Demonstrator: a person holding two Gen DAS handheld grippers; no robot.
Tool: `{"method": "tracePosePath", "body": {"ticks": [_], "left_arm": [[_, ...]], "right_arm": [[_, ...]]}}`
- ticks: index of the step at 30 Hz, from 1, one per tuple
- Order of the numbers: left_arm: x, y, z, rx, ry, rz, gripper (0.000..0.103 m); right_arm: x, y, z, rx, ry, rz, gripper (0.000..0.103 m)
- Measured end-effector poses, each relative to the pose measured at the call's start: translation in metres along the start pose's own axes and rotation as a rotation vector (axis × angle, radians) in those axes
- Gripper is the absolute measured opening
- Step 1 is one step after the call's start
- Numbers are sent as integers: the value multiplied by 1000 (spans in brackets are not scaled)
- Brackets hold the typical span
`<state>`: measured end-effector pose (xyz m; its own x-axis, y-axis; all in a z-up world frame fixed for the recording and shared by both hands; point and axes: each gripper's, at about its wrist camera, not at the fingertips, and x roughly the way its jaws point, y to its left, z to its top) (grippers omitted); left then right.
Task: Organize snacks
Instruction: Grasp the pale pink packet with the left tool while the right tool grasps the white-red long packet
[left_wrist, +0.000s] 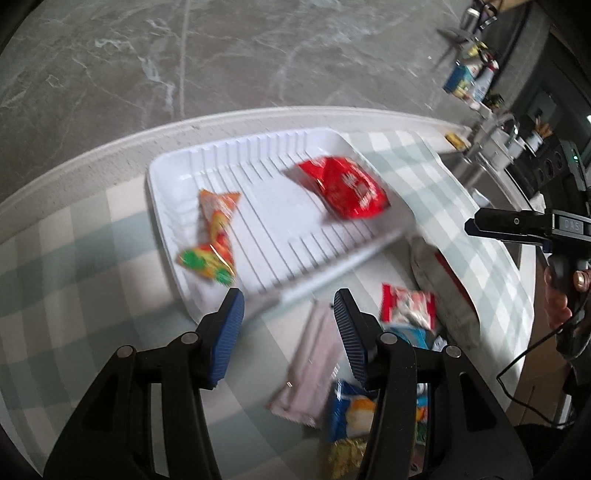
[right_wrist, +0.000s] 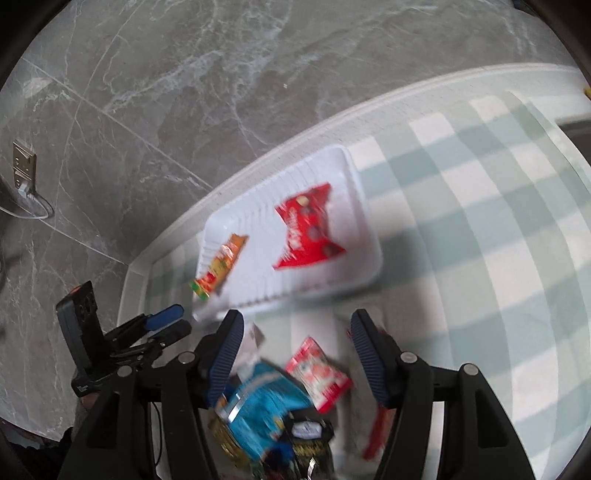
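Checked tablecloth (left_wrist: 74, 258) covers the counter beneath both tools. Left gripper (left_wrist: 288, 314) and right gripper (right_wrist: 295, 332) stand with jaws apart, holding nothing. Loose snack pile (right_wrist: 273, 413) lies directly below the right gripper, nearer to it; a pink packet (left_wrist: 310, 362) runs lengthwise between the left jaws. Ahead, the white tray (left_wrist: 258, 155) holds two packets: one orange packet (left_wrist: 214, 240), one red packet (left_wrist: 347, 188).
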<state>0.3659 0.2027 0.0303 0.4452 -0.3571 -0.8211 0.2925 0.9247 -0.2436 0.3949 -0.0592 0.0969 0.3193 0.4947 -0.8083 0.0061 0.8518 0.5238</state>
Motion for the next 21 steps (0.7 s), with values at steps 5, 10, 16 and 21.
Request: {"method": "tracePosePath", "body": {"ticks": [5, 10, 16, 21], "left_arm": [[8, -13, -16, 31, 44, -27, 49], [20, -24, -27, 71, 91, -42, 49], [36, -28, -32, 124, 131, -32, 49], [48, -27, -33, 149, 157, -19, 49]], "right_arm": [[0, -15, -26, 24, 18, -51, 64], [5, -22, -45, 32, 33, -95, 64], [14, -23, -62, 10, 56, -141, 64], [26, -21, -71, -26, 87, -184, 64]]}}
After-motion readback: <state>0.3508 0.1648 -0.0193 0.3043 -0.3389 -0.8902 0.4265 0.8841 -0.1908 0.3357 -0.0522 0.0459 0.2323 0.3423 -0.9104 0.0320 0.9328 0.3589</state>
